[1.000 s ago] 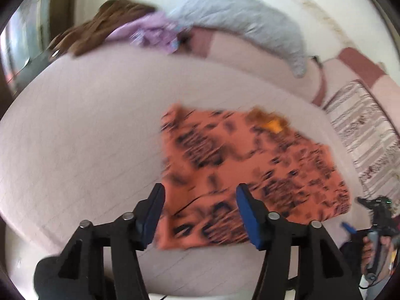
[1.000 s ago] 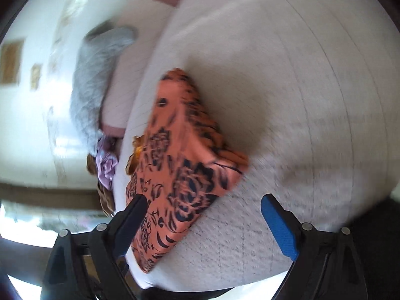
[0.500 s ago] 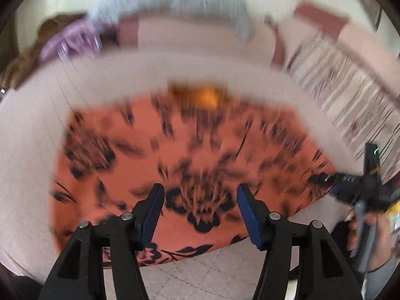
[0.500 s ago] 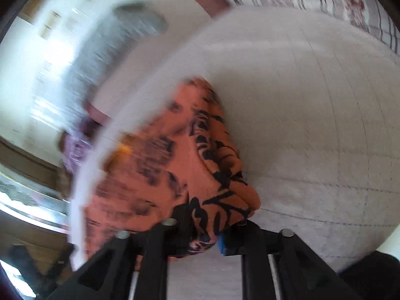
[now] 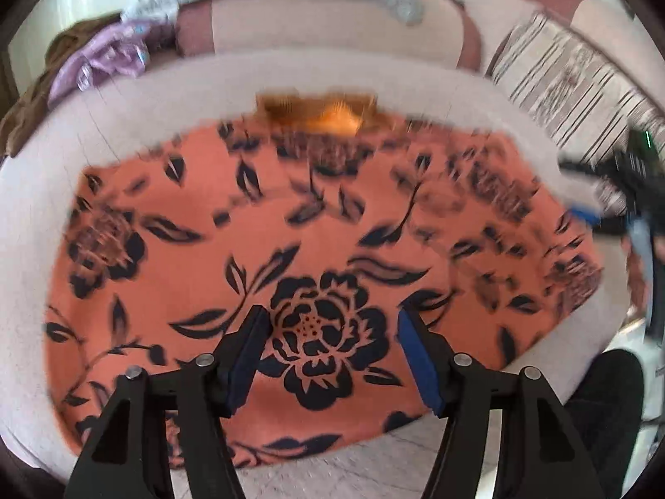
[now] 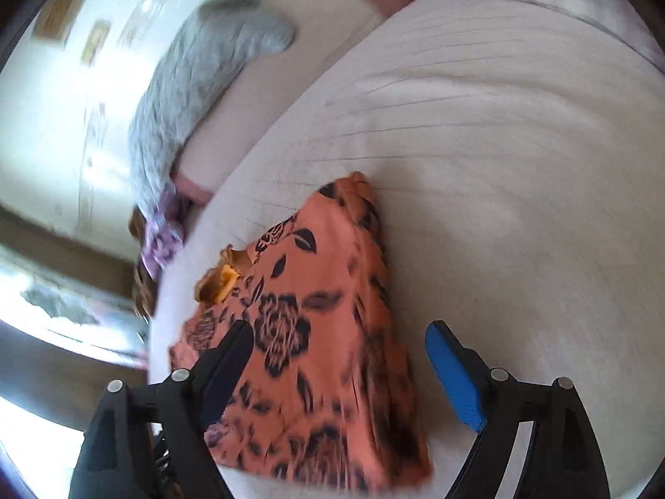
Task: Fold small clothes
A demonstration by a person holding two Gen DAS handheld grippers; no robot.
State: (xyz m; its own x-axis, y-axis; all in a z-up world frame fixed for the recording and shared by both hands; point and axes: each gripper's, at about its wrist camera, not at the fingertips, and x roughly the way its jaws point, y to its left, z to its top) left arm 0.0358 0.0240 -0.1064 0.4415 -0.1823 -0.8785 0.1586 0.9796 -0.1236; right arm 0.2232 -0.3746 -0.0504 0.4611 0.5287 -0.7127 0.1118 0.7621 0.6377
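Note:
An orange garment (image 5: 324, 241) with a black flower print lies flat on the pale quilted cover (image 5: 124, 124). A yellow-brown band (image 5: 332, 114) shows at its far edge. My left gripper (image 5: 328, 320) hangs just above the near part of the cloth, over a large flower, its jaws opening and gripping nothing. In the right wrist view the same garment (image 6: 324, 332) lies with its right side doubled over. My right gripper (image 6: 336, 332) is over its near edge, jaws opening, pads off the cloth. The right gripper (image 5: 615, 208) also shows, blurred, at the garment's right end.
A grey fluffy pillow (image 6: 199, 66) leans on the pink backrest (image 5: 324, 25). A crumpled purple cloth (image 5: 99, 62) and a brown one lie at the far left. A striped cushion (image 5: 573, 83) sits far right. The cover (image 6: 498, 166) stretches bare to the right.
My left gripper moved in and down over the garment. My right gripper pinched the garment's near corner half a second ago, then let go and opened wide; the cloth now lies doubled over.

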